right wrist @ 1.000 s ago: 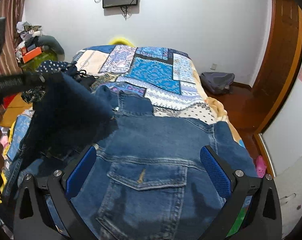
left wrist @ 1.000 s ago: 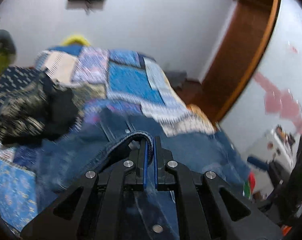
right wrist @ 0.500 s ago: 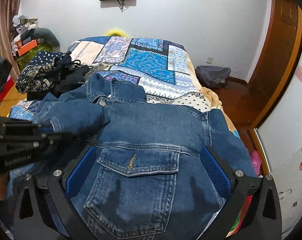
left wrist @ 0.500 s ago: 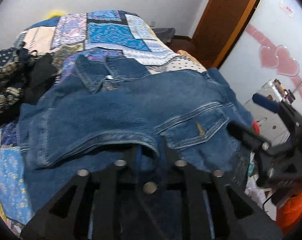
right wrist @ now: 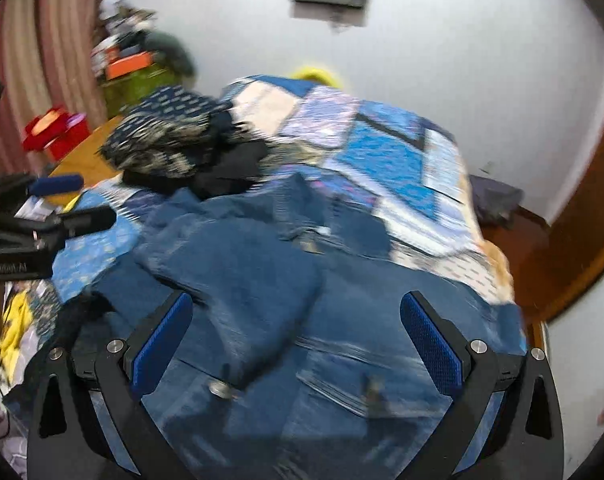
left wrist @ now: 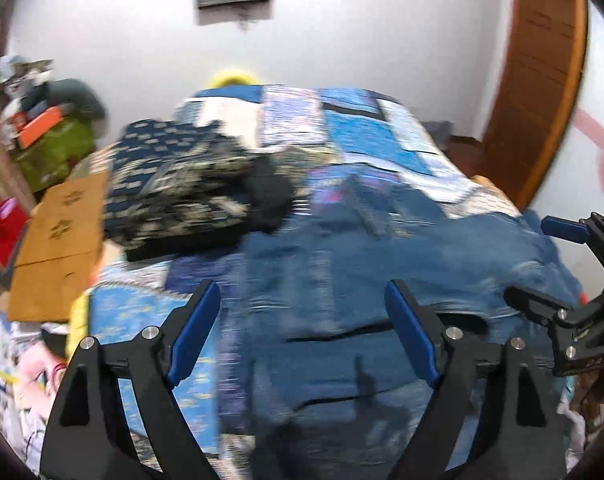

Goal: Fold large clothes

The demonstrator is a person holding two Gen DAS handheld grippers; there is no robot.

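A blue denim jacket (left wrist: 382,280) lies front up on the near end of the patchwork bed (left wrist: 358,132); it also shows in the right wrist view (right wrist: 302,320), with one sleeve folded across its chest (right wrist: 237,272). My left gripper (left wrist: 302,328) is open and empty above the jacket's left part. My right gripper (right wrist: 293,344) is open and empty above the jacket's lower front. In the left wrist view the right gripper (left wrist: 558,264) shows at the right edge. In the right wrist view the left gripper (right wrist: 65,204) shows at the left edge. Both views are motion-blurred.
A heap of dark patterned clothes (left wrist: 189,188) lies on the bed's left side, also in the right wrist view (right wrist: 181,144). A brown cardboard sheet (left wrist: 57,240) lies left of the bed. A wooden door (left wrist: 534,80) is at the right. Clutter and a red tub (right wrist: 53,132) are far left.
My left gripper let go of the denim sleeve and opened; the sleeve now lies folded across the jacket. Both grippers swung, the left one back toward the bed's left side.
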